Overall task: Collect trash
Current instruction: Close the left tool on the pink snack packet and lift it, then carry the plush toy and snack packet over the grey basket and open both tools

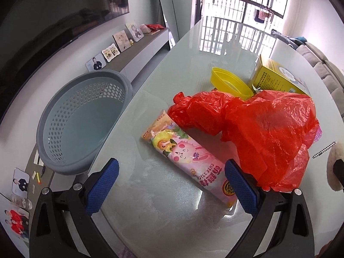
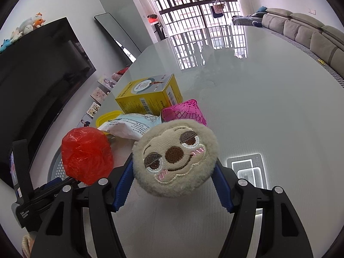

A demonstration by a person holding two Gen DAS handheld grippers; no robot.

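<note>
Red crumpled plastic bag [image 1: 268,133]

Crumpled red plastic bag [image 1: 266,133] right of centre. Pink snack wrapper [image 1: 189,157] printed with a cartoon rabbit, centre. Yellow lid [image 1: 230,83] and yellow box [image 1: 277,77], upper right. Grey perforated basket [image 1: 83,118], left. Beige plush face [image 2: 175,158] with brown embroidered nose, pink cheeks. Magenta mesh, possibly a small basket [image 2: 185,110]. Blue ribbed pads [image 1: 103,189].
</note>
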